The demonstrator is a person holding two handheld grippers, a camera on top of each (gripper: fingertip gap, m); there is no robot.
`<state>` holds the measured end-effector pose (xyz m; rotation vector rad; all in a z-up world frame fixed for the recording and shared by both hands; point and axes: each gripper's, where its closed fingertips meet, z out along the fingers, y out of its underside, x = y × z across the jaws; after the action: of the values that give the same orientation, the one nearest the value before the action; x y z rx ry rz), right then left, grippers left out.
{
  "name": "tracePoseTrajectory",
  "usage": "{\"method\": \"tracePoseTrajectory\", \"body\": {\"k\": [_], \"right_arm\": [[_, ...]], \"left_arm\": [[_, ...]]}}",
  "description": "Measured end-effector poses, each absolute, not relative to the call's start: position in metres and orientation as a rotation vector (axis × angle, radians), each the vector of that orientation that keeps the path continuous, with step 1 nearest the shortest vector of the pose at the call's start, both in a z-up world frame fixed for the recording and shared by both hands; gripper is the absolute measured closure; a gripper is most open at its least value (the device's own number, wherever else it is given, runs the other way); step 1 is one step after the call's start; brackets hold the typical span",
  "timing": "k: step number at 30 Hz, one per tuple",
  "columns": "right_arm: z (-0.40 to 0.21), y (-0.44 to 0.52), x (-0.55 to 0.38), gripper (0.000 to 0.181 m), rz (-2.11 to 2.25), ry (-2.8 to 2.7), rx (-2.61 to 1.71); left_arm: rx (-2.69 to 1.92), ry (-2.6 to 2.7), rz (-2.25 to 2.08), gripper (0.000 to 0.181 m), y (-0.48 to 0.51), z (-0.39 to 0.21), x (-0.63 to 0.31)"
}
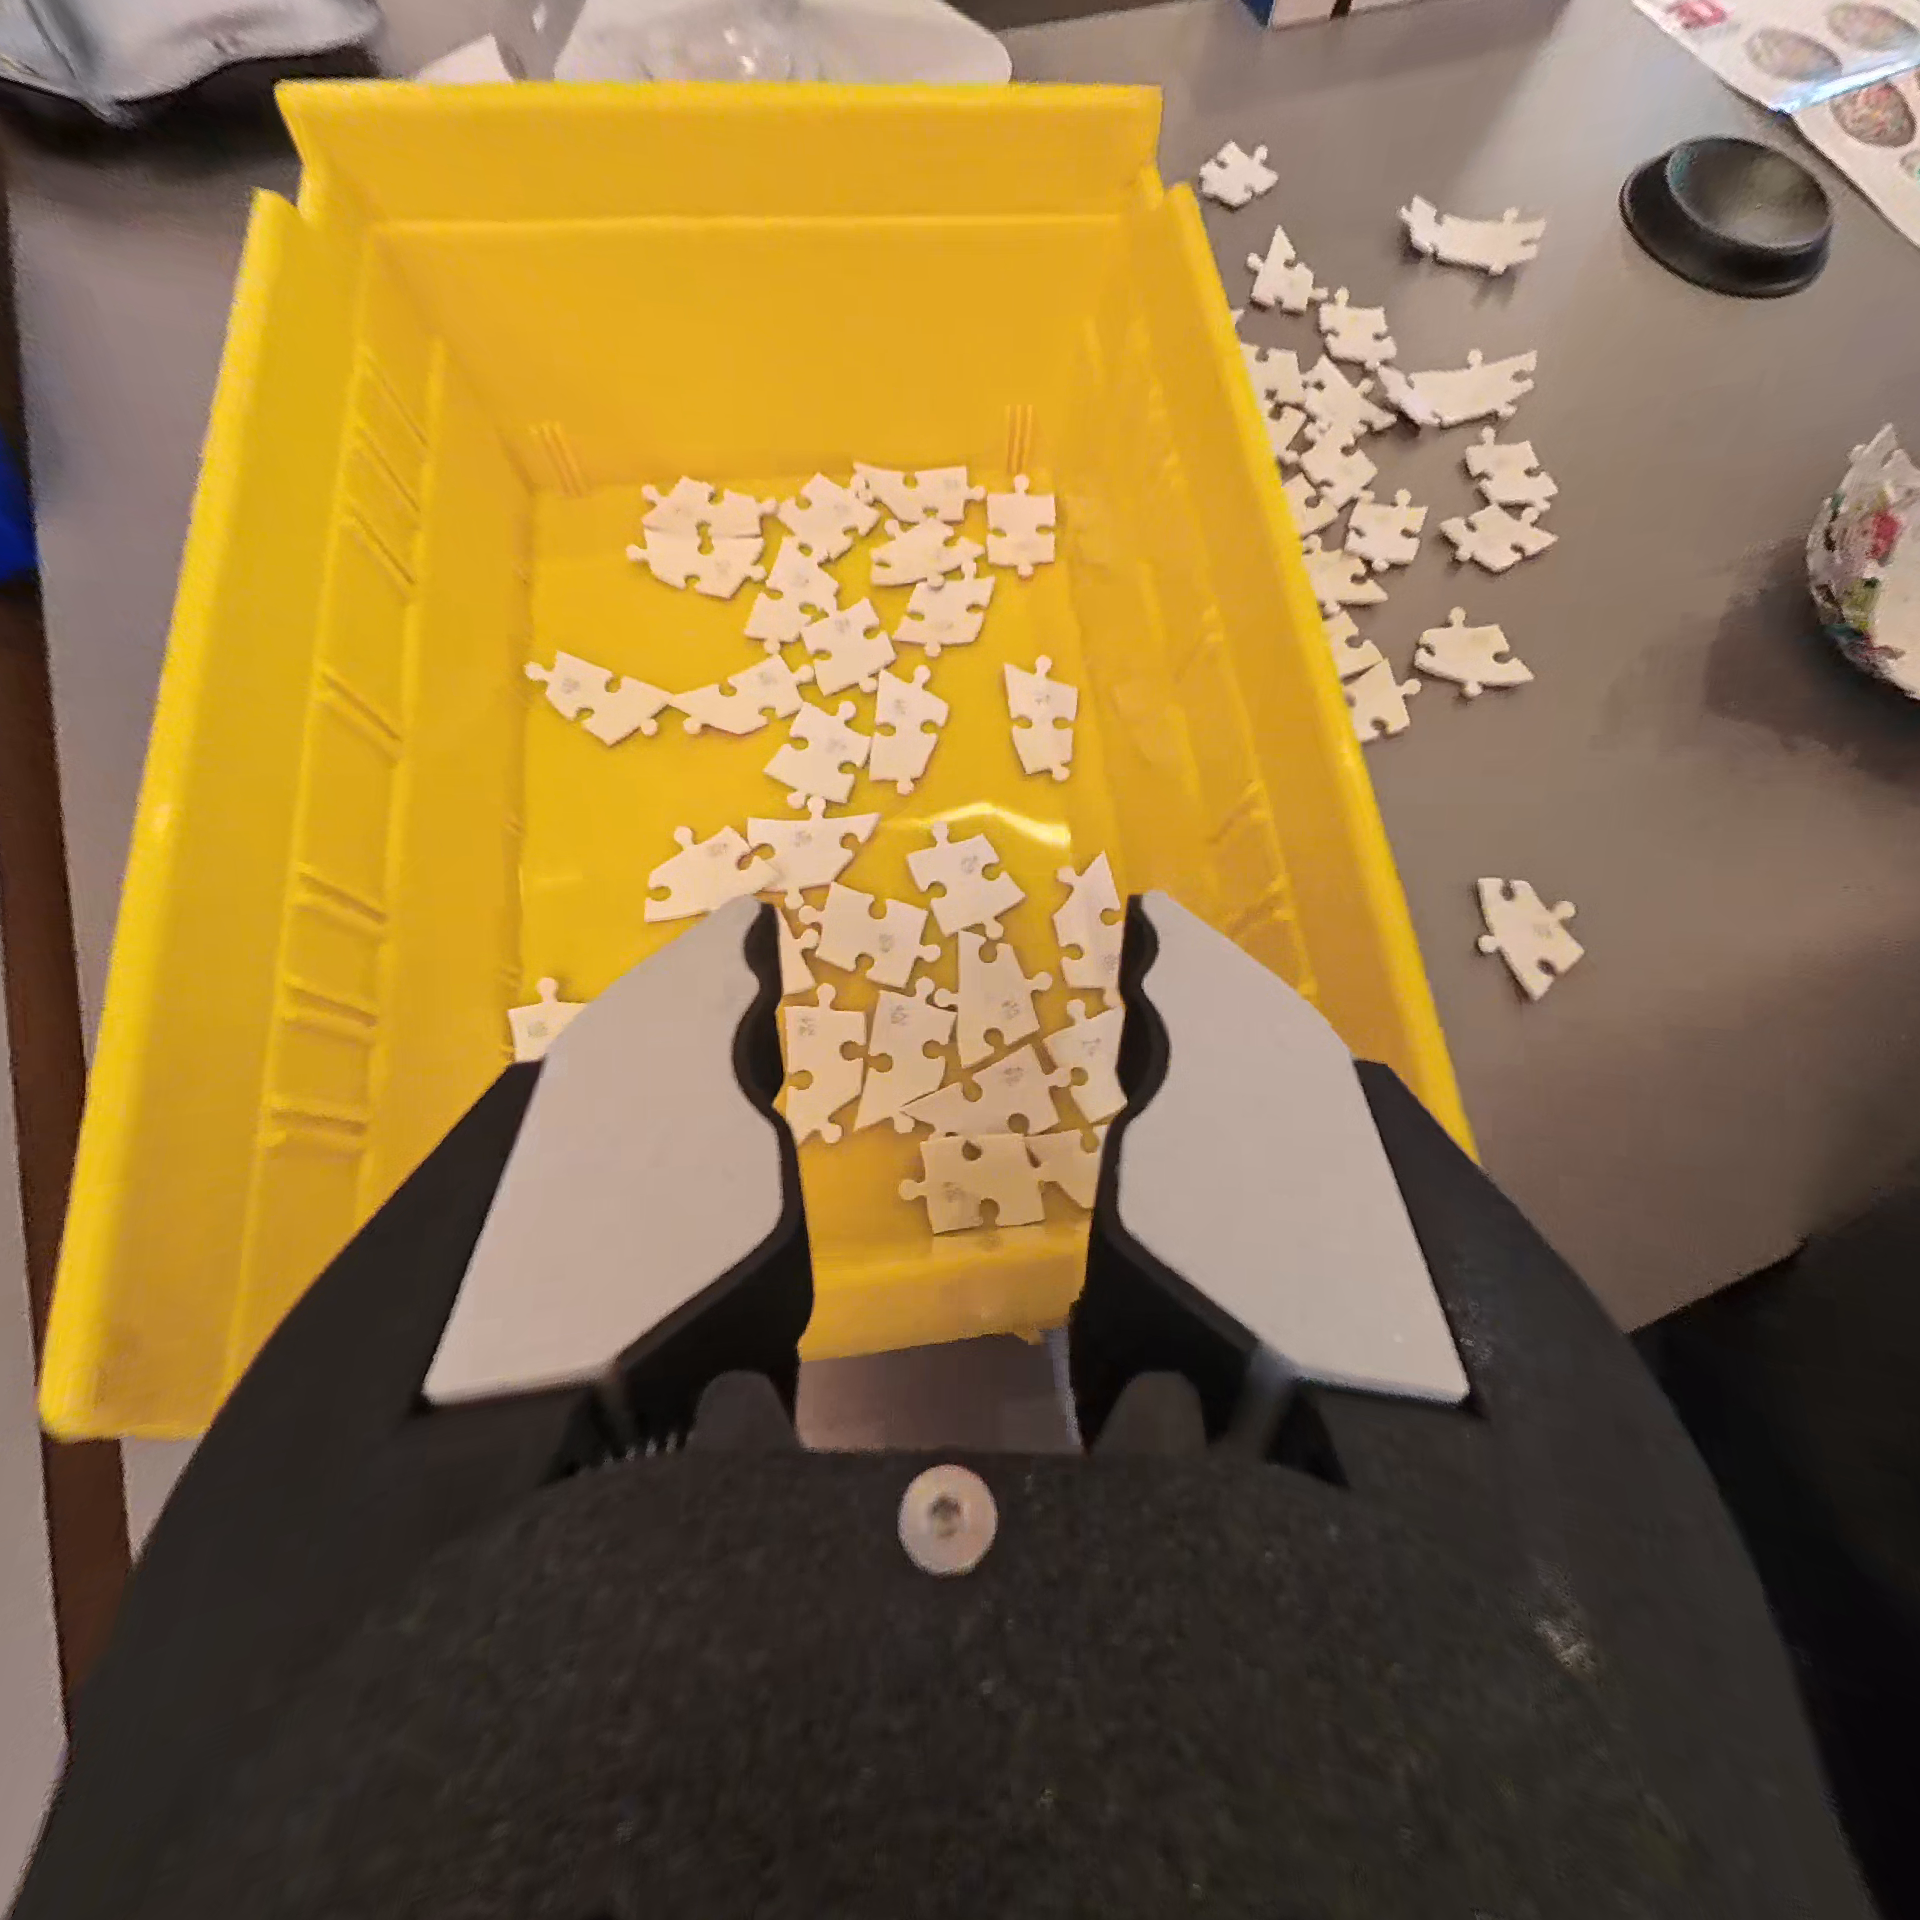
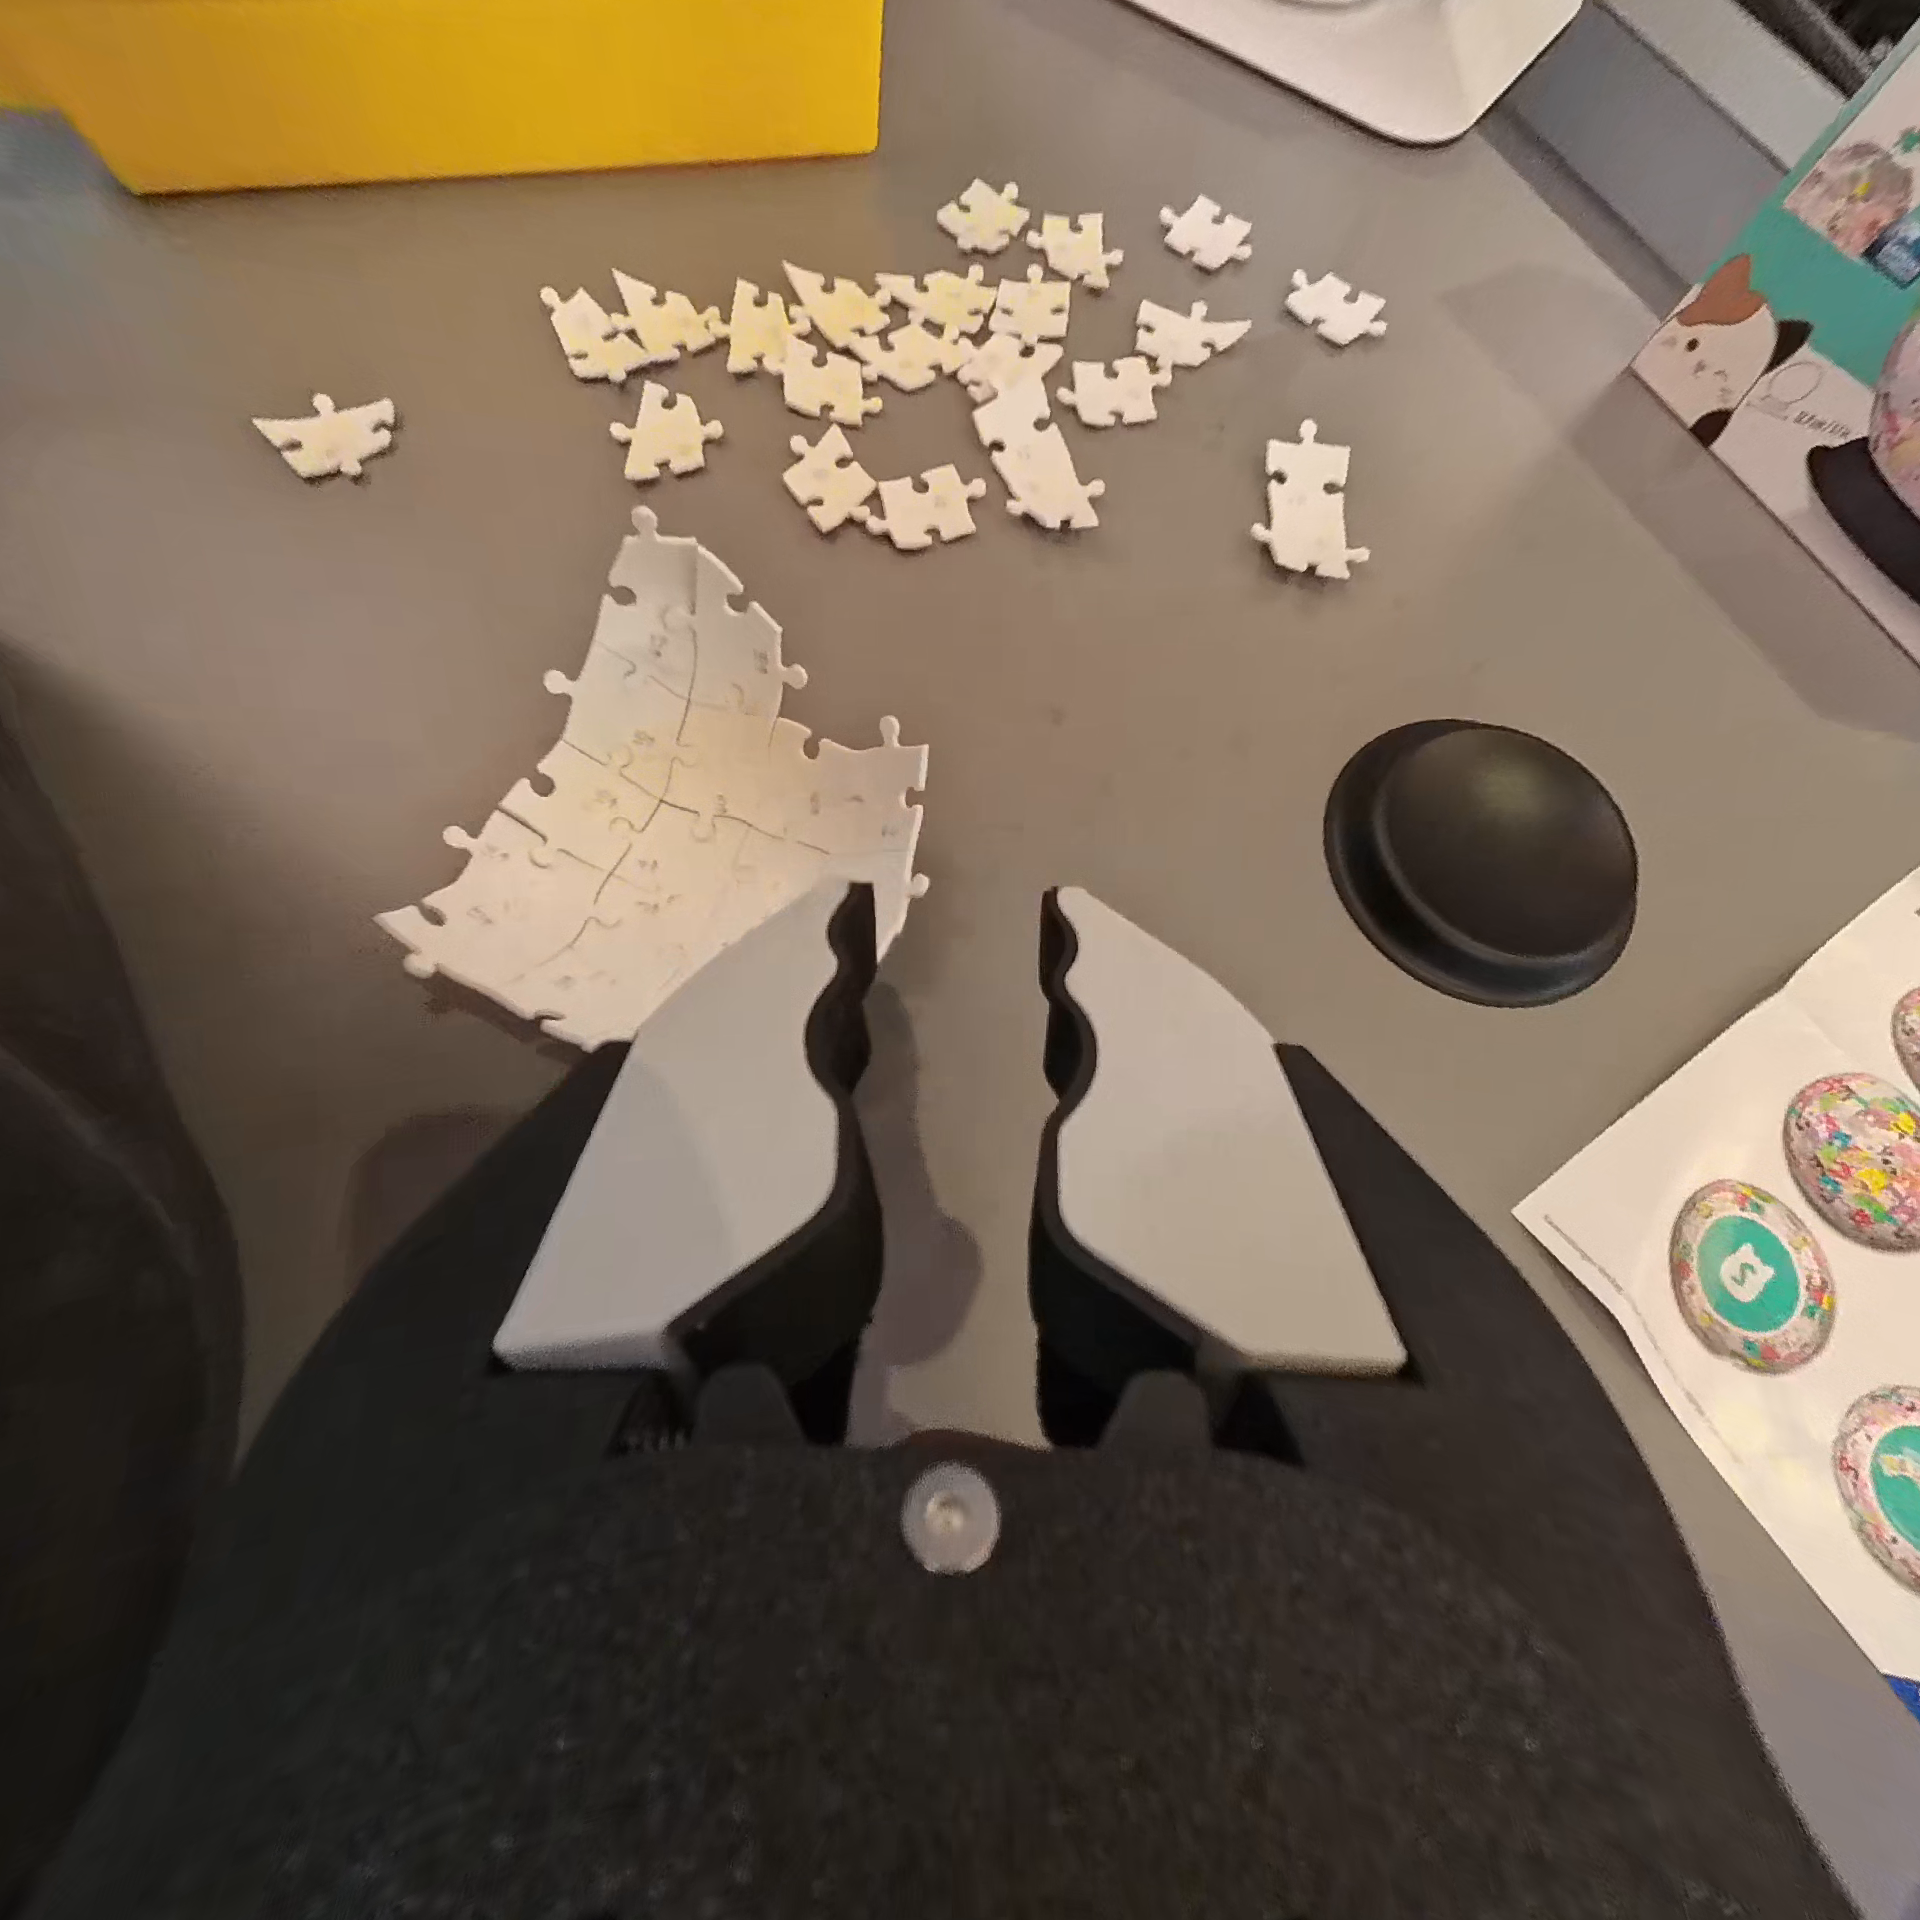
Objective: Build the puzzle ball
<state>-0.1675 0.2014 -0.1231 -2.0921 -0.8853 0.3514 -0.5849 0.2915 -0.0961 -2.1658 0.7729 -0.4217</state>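
Hovering spread and empty, the left claw [image 1: 943, 914] hangs over white numbered pieces [image 1: 862, 727] in the yellow bin [image 1: 717, 301]. Right claw [image 2: 956, 899] gapes empty beside the curved assembled section [image 2: 665, 810] mid-surface [image 2: 1091, 665]; printed sheet [image 2: 1766, 1226] at the right edge.

White puzzle pieces [image 1: 831, 644] loose in yellow bin [image 1: 343, 644], curved assembled section [image 2: 665, 800] on table
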Motion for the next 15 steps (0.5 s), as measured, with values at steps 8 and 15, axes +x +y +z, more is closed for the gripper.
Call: {"method": "tracePoseTrajectory", "body": {"k": [8,15], "right_arm": [[-0.129,0.217,-0.167,0.151,0.376,-0.856,-2.14],[-0.137,0.227,-0.17,0.151,0.385,-0.868,-2.164]], "left_arm": [[-2.216,0.873,-0.423,0.123,0.322,-0.117,-0.576],[-2.221,1.0,-0.424,0.125,0.322,-0.126,-0.566]]}}
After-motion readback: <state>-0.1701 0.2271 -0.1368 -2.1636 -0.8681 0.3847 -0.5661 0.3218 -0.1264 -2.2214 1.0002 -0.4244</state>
